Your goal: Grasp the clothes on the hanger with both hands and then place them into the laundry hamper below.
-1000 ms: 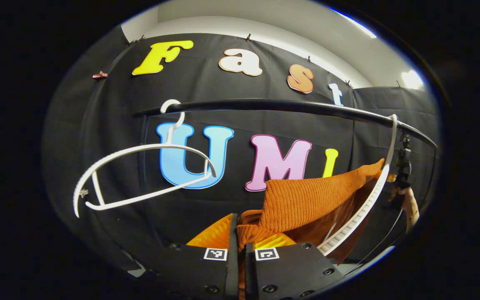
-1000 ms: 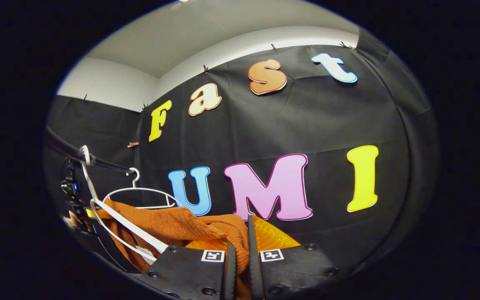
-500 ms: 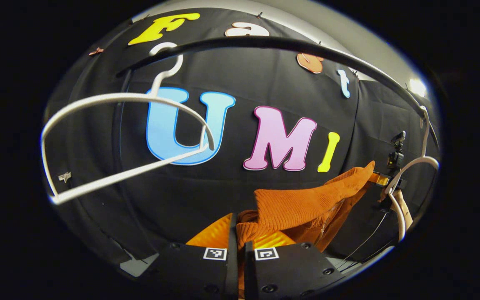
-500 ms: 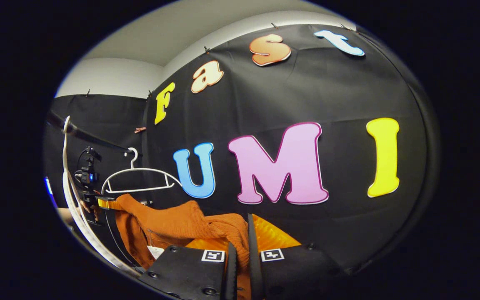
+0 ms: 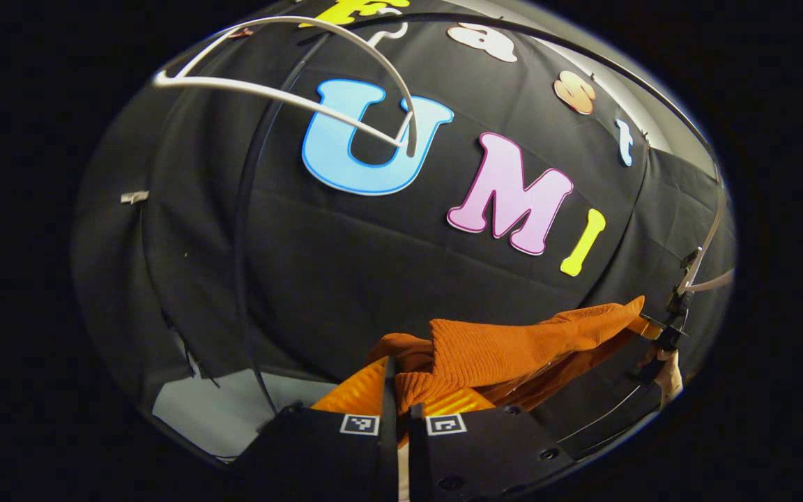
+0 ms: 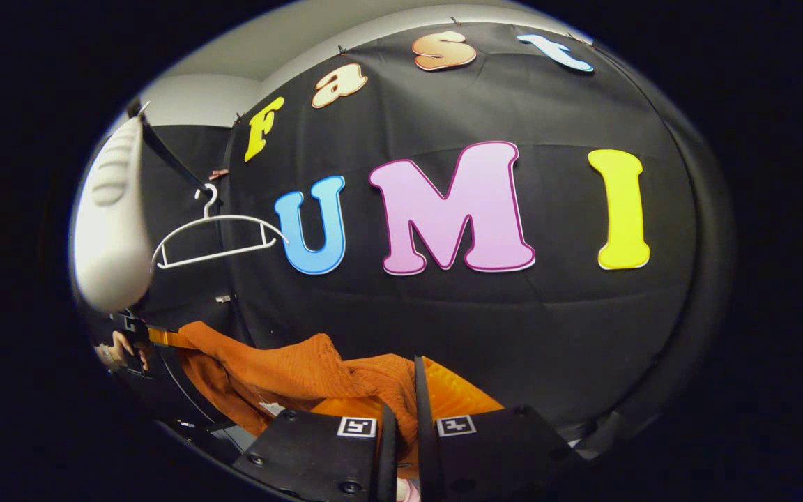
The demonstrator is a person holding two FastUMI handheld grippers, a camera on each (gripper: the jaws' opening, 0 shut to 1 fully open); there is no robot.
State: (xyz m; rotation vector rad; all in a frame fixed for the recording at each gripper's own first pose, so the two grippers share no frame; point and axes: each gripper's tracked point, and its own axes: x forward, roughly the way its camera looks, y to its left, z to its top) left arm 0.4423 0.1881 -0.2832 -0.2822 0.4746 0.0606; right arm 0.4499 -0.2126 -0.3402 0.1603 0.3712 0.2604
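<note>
Left gripper view shows the black booth wall (image 5: pixel 346 265) as the largest thing, and it covers most of the background. In front of it, a thin black rail (image 5: pixel 583 63) curves across the top. Lower, the orange knitted garment (image 5: pixel 513 341) stretches from the bottom centre toward the right edge, off the hangers and held in the air between the two grippers. Its near end is pinched in the left gripper (image 5: pixel 396 390), whose jaws are almost closed, with ribbed fabric pressed between them. Its far end reaches the other gripper, held by a hand (image 5: pixel 670 380) at the right edge. An empty white hanger (image 5: pixel 290 84) hangs at the top left, well apart from the garment. A second white hanger (image 5: pixel 705 261) appears only as a thin piece at the right edge, above that hand.

In the right gripper view, the same wall (image 6: pixel 513 328) covers the background. The garment (image 6: pixel 283 369) runs from the bottom centre to the left, where a hand (image 6: pixel 119 348) holds the other gripper. The right gripper (image 6: pixel 401 397) has its jaws narrow, clamping a bunch of the orange knit. A blurred white hanger end (image 6: pixel 112 223) is very close to the camera at the left. Beside it, the farther white hanger (image 6: pixel 213 237) hangs empty on the rail (image 6: pixel 171 160).
</note>
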